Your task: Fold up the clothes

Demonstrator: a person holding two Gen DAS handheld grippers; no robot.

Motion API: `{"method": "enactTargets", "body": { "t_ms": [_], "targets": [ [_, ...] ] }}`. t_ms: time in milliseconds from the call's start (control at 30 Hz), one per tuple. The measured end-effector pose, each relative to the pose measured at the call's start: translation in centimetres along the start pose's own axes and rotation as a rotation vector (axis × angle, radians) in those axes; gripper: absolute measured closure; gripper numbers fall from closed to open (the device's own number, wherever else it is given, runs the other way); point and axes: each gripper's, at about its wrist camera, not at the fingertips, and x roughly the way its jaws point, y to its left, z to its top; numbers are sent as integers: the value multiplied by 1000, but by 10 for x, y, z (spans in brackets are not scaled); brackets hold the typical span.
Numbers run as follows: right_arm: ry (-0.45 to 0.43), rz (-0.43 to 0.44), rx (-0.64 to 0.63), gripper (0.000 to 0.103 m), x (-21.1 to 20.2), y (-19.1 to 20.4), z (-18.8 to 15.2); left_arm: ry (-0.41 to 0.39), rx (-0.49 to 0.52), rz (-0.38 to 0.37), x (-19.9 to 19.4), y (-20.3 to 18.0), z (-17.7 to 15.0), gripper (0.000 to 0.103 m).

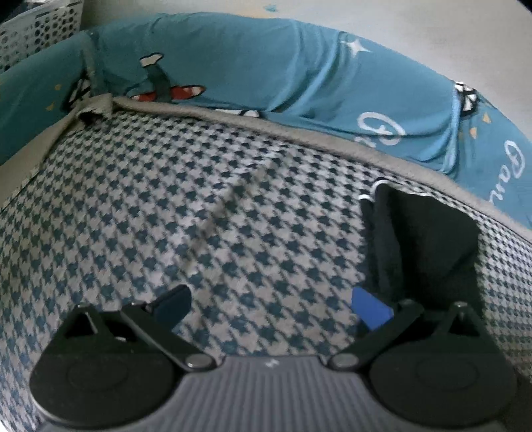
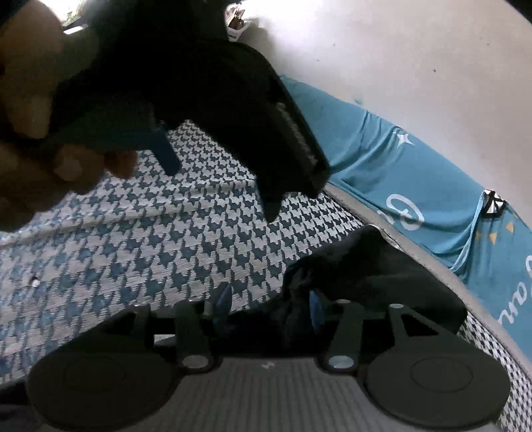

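Note:
A small black garment point(image 1: 422, 232) lies bunched on the houndstooth mat point(image 1: 166, 199) near its grey border. My left gripper point(image 1: 271, 305) hovers over the bare mat with its jaws wide apart and nothing between them; the garment sits just beyond its right finger. In the right wrist view the garment point(image 2: 365, 266) drapes over the right finger point(image 2: 316, 305) of my right gripper point(image 2: 271, 302). Those jaws stand apart, with dark cloth lying between them and no grip showing. The left gripper's black body point(image 2: 199, 99), held by a hand point(image 2: 30, 99), fills the upper left of that view.
A teal printed sheet point(image 1: 266, 66) lies rumpled beyond the mat's grey border point(image 1: 266, 123). A white perforated basket point(image 1: 40, 30) stands at the far left corner. A pale wall point(image 2: 399, 66) rises behind the sheet.

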Motion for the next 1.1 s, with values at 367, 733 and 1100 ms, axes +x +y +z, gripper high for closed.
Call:
{"method": "enactTargets", "body": {
  "t_ms": [367, 733, 1100],
  "targets": [
    [2, 63, 70, 46, -46, -1, -2, 21, 126, 2, 18, -38, -12, 0],
    [64, -36, 290, 45, -102, -28, -29, 79, 147, 100, 40, -28, -27, 0],
    [135, -201, 492, 40, -147, -59, -81, 90, 135, 110, 28, -16, -45, 0]
  ]
}}
